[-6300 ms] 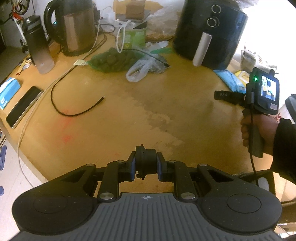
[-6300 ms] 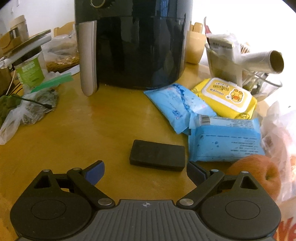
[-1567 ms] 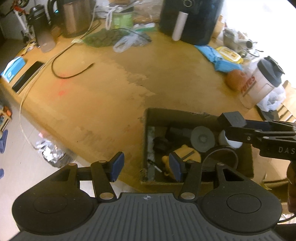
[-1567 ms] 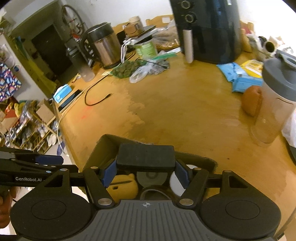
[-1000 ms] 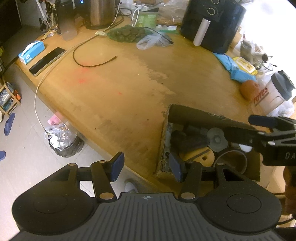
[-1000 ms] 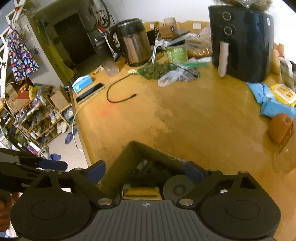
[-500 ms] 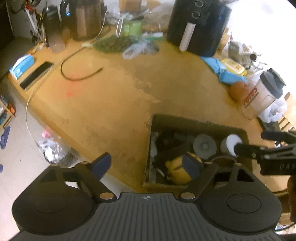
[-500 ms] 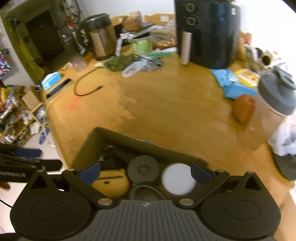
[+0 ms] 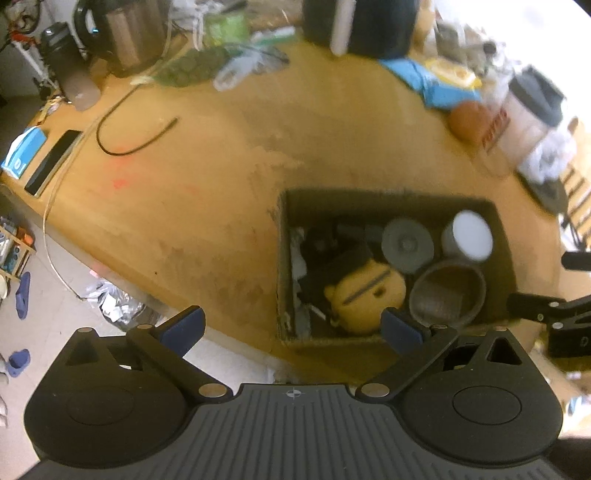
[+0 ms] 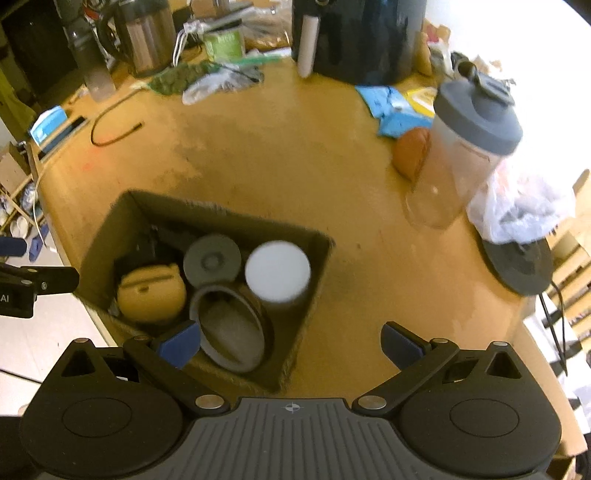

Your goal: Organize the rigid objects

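Your brown cardboard box (image 9: 391, 199) sits at the near edge of the worn wooden table (image 9: 207, 177), packed with a yellow rounded toy (image 9: 364, 295), a grey round lid (image 10: 211, 260), a white-topped cylinder (image 10: 277, 271) and a dark ring-shaped bowl (image 10: 232, 332). You hold the left gripper (image 9: 291, 328) above the box's 7 o'clock corner, jaws spread wide and empty. Your right gripper (image 10: 290, 345) hovers at 5 o'clock, likewise wide apart, holding nothing. At 2 o'clock stands a grey-lidded shaker bottle (image 10: 469, 147).

I see a worn, matt wooden desk (image 10: 280, 155), a rough cardboard box (image 10: 314, 295), a shiny metal kettle (image 10: 147, 33) and a translucent plastic shaker (image 10: 461, 162).
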`<control>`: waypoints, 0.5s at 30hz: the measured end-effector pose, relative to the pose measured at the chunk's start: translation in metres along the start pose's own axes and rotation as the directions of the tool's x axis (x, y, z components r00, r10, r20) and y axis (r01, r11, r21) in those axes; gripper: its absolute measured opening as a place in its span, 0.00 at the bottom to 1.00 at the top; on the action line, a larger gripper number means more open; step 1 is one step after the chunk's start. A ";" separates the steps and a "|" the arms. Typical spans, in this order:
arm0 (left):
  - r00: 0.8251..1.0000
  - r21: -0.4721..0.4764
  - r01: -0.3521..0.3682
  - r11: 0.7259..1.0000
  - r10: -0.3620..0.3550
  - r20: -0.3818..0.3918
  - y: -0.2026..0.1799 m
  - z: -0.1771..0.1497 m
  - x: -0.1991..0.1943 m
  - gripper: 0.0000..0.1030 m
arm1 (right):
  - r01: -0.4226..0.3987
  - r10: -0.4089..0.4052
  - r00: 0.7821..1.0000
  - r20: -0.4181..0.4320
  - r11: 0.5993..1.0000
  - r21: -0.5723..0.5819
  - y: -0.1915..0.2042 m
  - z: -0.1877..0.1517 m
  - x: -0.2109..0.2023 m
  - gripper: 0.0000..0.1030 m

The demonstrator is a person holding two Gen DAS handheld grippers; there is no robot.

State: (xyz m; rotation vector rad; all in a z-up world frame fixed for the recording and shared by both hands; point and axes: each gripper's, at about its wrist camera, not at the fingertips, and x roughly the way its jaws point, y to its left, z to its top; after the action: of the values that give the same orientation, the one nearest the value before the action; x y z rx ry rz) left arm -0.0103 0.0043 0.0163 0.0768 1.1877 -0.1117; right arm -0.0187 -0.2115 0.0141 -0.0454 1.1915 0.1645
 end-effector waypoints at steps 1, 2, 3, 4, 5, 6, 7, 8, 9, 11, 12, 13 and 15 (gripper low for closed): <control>1.000 0.005 0.002 1.000 -0.002 -0.010 -0.001 -0.002 0.001 1.00 | 0.002 -0.002 1.000 -0.012 1.000 0.000 0.000 -0.002 0.001 1.00; 1.000 0.007 0.004 1.000 -0.004 -0.018 -0.001 -0.003 0.001 1.00 | 0.004 -0.004 1.000 -0.023 1.000 -0.001 0.001 -0.004 0.001 1.00; 1.000 0.009 0.011 1.000 -0.010 -0.028 -0.001 -0.005 0.002 1.00 | 0.004 -0.004 0.999 -0.033 1.000 -0.003 0.001 -0.006 0.001 1.00; 0.999 0.011 0.018 1.000 -0.018 -0.040 -0.001 -0.006 0.003 1.00 | 0.005 -0.005 0.999 -0.044 1.000 -0.006 0.002 -0.007 0.001 1.00; 0.999 0.012 0.023 1.000 -0.022 -0.050 -0.002 -0.007 0.004 1.00 | 0.007 -0.007 0.999 -0.053 1.000 -0.009 0.002 -0.009 0.001 1.00; 0.998 0.013 0.026 1.000 -0.025 -0.060 -0.003 -0.009 0.005 1.00 | 0.009 -0.009 0.998 -0.062 1.000 -0.012 0.003 -0.009 0.001 1.00; 0.997 0.016 0.028 0.999 -0.026 -0.069 -0.003 -0.010 0.006 1.00 | 0.010 -0.011 0.997 -0.075 1.000 -0.015 0.003 -0.011 0.002 1.00; 0.997 0.018 0.027 0.999 -0.025 -0.079 -0.004 -0.011 0.007 1.00 | 0.011 -0.012 0.996 -0.088 1.000 -0.018 0.003 -0.012 0.004 1.00; 0.996 0.022 0.027 0.999 -0.025 -0.087 -0.005 -0.012 0.008 1.00 | 0.012 -0.014 0.995 -0.101 1.000 -0.022 0.004 -0.014 0.005 1.00; 0.995 0.030 0.021 0.999 -0.018 -0.099 -0.007 -0.013 0.009 1.00 | 0.013 -0.017 0.991 -0.130 0.999 -0.031 0.006 -0.016 0.009 1.00; 0.994 0.033 0.017 0.999 -0.013 -0.105 -0.007 -0.013 0.009 1.00 | 0.015 -0.020 0.989 -0.145 0.999 -0.036 0.007 -0.018 0.012 1.00; 0.994 0.037 0.015 0.999 -0.011 -0.113 -0.008 -0.014 0.010 1.00 | 0.017 -0.024 0.987 -0.159 0.999 -0.042 0.008 -0.019 0.013 1.00; 0.990 0.045 0.013 0.999 -0.007 -0.137 -0.008 -0.015 0.013 1.00 | 0.023 -0.033 0.983 -0.181 0.998 -0.056 0.009 -0.022 0.017 1.00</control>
State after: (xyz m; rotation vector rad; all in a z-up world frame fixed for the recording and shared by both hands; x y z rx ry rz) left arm -0.0205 -0.0028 -0.0016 0.1209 1.3232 -0.1443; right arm -0.0339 -0.2034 -0.0091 -0.1263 1.3684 0.1703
